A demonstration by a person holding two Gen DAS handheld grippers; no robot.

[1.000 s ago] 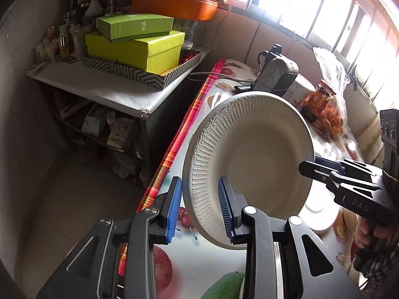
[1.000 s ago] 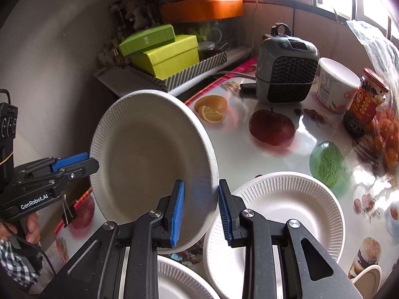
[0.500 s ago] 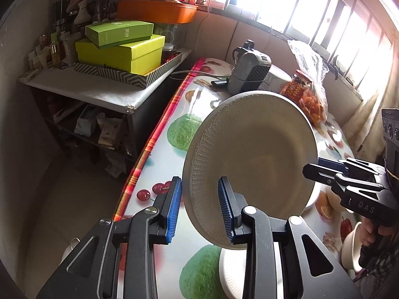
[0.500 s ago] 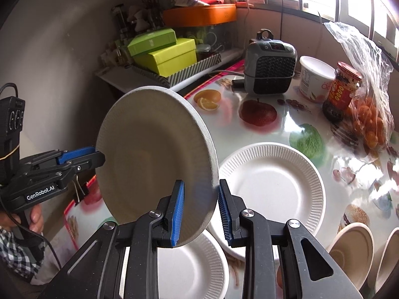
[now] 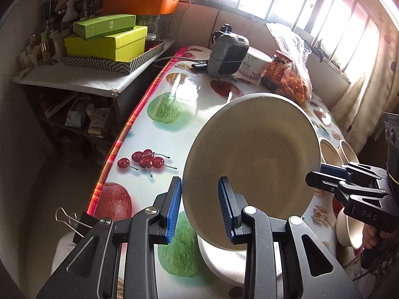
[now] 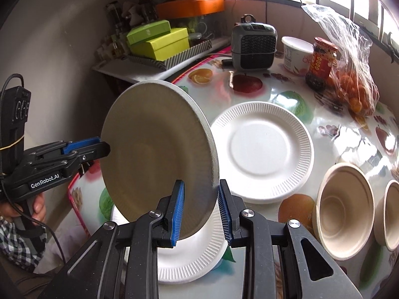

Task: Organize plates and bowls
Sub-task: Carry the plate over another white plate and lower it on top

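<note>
Lower edge of raised paper plate hidden behind both sets of fingers; whether pads actually pinch rim hard to tell.

Left gripper: jaws parted, plate rim between them, contact unclear. Right gripper: same, rim between parted pads.

Raised plate held tilted on edge, just above flat plate on table. Second flat plate beside it. Two empty bowls right of raised plate. Plastic bag behind plate holds oranges.

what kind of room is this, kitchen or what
Probably a home dining nook by a window, not a proper kitchen: a table with a fruit-print cloth, paper plates and bowls, and a cluttered side shelf of boxes.
</note>
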